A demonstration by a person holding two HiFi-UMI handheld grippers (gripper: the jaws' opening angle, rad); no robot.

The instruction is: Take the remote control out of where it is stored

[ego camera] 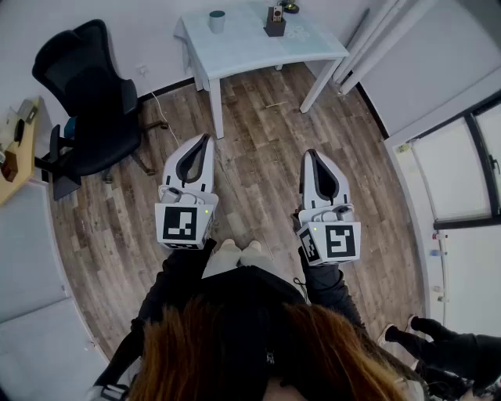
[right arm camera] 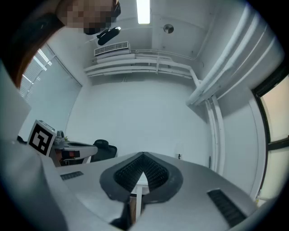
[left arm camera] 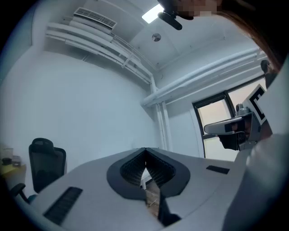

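Facing white table (ego camera: 243, 45), black chair (ego camera: 88, 94) beside

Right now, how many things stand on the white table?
3: a teal round cup at left, a dark boxy holder right of it, a small dark object behind that, partly cropped.

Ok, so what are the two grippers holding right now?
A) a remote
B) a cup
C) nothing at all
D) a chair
C: the left gripper and the right gripper both have their jaws shut tip to tip with nothing between them, held out over the floor.
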